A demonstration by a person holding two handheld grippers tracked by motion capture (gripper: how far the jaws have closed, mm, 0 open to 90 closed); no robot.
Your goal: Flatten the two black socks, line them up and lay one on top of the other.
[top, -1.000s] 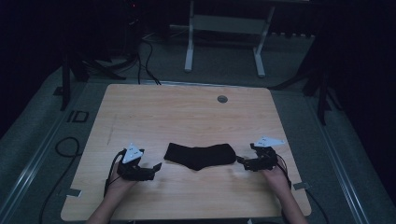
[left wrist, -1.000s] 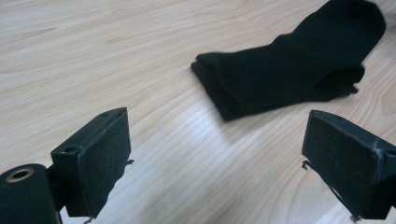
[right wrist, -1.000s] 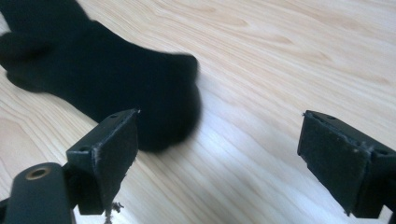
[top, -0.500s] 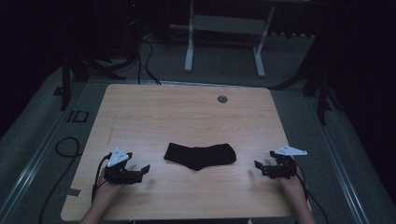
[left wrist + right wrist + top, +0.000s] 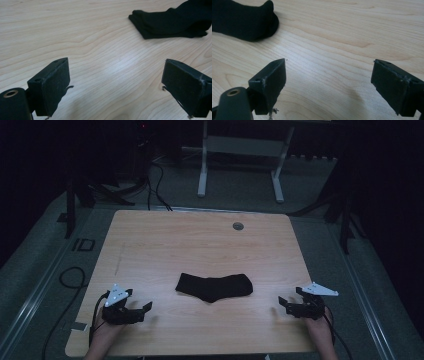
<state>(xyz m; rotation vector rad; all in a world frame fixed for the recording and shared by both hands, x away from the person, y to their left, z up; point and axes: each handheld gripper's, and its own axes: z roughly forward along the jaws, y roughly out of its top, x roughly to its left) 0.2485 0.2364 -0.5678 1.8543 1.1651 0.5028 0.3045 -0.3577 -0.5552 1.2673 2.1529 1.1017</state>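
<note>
A black sock (image 5: 214,286) lies flat near the middle of the wooden table (image 5: 200,245), closer to the front. The same sock (image 5: 172,21) appears at the upper right of the left gripper view, and the sock (image 5: 242,20) sits at the upper left of the right gripper view. My left gripper (image 5: 145,309) rests at the front left of the table, open and holding nothing, well left of the sock. My right gripper (image 5: 281,304) sits at the front right, open and holding nothing, well right of the sock. In both gripper views the jaws stand wide apart over bare wood.
A round grommet hole (image 5: 238,226) sits near the table's far edge. Cables (image 5: 70,280) trail on the floor at the left. A white table frame (image 5: 240,160) stands behind the table. The surroundings are dark.
Both grippers have drawn away from the sock, the left one outward to the left and the right one outward to the right, both toward the front edge. The sock has not moved.
</note>
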